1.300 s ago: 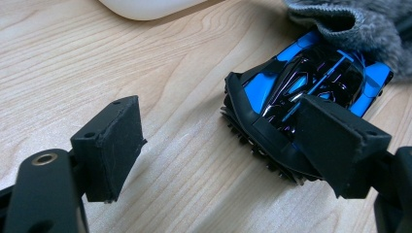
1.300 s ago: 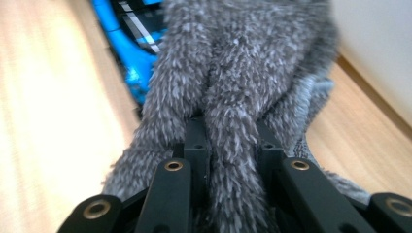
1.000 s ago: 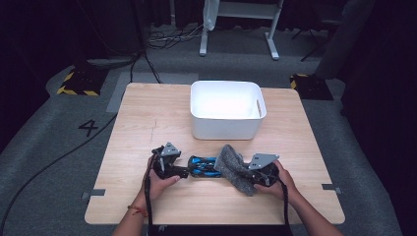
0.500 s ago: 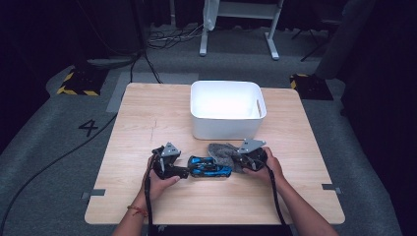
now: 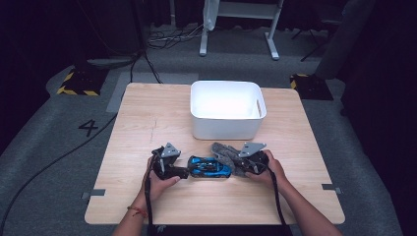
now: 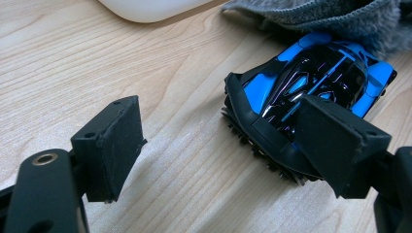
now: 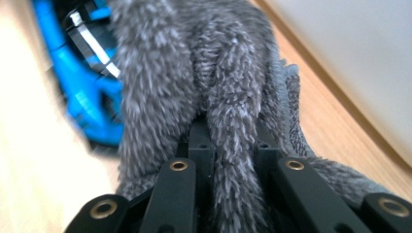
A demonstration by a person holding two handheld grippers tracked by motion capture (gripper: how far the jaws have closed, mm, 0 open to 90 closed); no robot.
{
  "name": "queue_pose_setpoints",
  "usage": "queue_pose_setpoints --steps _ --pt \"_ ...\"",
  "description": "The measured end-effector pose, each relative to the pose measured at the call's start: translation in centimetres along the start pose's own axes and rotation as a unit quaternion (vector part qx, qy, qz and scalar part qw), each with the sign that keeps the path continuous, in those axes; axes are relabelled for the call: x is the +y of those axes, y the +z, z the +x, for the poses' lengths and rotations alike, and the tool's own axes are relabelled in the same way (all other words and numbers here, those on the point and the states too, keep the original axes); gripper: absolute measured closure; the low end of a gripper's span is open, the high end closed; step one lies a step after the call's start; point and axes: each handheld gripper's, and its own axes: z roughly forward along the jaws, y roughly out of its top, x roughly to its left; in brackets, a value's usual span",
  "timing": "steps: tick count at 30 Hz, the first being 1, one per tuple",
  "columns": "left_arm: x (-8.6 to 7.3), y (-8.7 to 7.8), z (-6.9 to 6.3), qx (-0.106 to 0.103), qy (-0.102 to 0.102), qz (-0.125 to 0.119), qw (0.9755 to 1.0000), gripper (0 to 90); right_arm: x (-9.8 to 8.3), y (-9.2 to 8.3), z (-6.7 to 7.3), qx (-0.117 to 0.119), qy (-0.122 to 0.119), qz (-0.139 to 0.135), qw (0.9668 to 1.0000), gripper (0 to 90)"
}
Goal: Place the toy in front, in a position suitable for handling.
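Right gripper (image 5: 244,164) pinches a grey fuzzy cloth (image 5: 225,153) against the blue toy car (image 5: 210,167); left gripper (image 5: 181,171) spread beside it; wiping apparently under way, white bin (image 5: 227,129) unused.

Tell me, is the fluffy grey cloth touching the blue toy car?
Touching. In the left gripper view the grey cloth lies over the far end of the blue toy car, with no gap between them.

Bright blue toy car (image 6: 320,73) with glossy black panels (a white stripe shows in the right gripper view), fuzzy grey cloth (image 7: 214,97) beside it, white bin (image 5: 227,109), pale wood-grain table (image 5: 142,113), black jaws throughout.
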Motion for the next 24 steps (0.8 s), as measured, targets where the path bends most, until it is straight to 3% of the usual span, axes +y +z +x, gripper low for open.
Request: queue_pose_setpoints --steps 3,14,17,20,24 --pt "0.0 0.0 0.0 -0.001 -0.002 -0.001 1.0000 18.5 -0.6 -0.8 0.7 0.008 -0.018 0.002 0.9998 77.2" --pt "0.0 0.0 0.1 -0.001 -0.002 0.000 1.0000 18.5 -1.5 -2.4 3.4 0.072 -0.045 -0.009 0.9964 77.1" --pt "0.0 0.0 0.0 0.000 -0.001 -0.002 1.0000 18.5 -1.1 -2.7 3.4 0.051 -0.049 -0.016 0.9974 77.4" --pt "0.0 0.0 0.0 -0.001 0.000 -0.001 1.0000 18.5 -0.5 -3.6 2.5 0.043 -0.028 -0.046 0.9976 77.6" --pt "0.0 0.0 0.0 -0.001 0.000 -0.001 1.0000 18.5 0.6 -3.9 0.9 0.002 -0.023 -0.056 0.9982 77.6"
